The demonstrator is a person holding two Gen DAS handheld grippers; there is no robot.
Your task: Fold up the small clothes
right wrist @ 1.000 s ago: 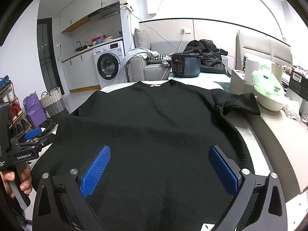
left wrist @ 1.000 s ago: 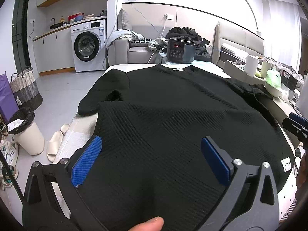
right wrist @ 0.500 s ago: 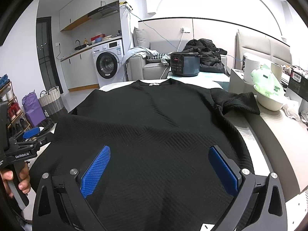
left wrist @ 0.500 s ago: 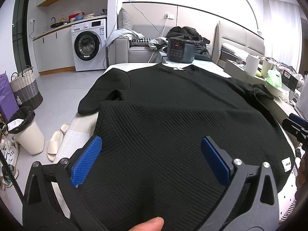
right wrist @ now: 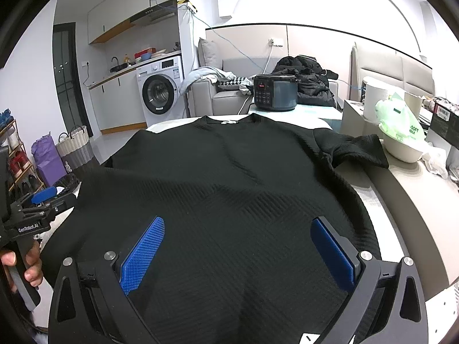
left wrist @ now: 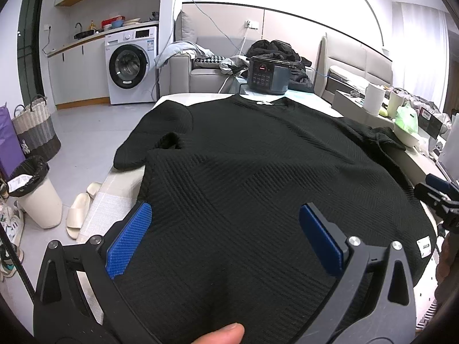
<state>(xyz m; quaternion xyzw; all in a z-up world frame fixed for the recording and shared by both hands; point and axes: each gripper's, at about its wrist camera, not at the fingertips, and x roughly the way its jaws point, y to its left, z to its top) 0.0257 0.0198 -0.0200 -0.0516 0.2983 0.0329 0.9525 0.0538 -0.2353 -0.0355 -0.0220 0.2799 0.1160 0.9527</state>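
A black knit short-sleeved top (left wrist: 258, 154) lies spread flat on the white table, collar at the far end, hem toward me; it also shows in the right wrist view (right wrist: 229, 177). Its left sleeve (left wrist: 155, 134) hangs over the table's left edge. Its right sleeve (right wrist: 355, 149) lies bunched on the right. My left gripper (left wrist: 225, 238) is open and empty above the hem on the left side. My right gripper (right wrist: 238, 249) is open and empty above the hem on the right side. Each gripper shows at the edge of the other's view.
A dark pressure cooker (right wrist: 274, 91) stands beyond the collar at the table's far end. A bowl with a green bag (right wrist: 401, 140) and a paper roll (left wrist: 374, 99) stand on the right counter. A bin (left wrist: 37, 195), slippers (left wrist: 79, 212) and a basket (left wrist: 36, 132) stand on the floor at left.
Both grippers have eased slightly back and up over the hem. The top has not moved. Both grippers stay open.
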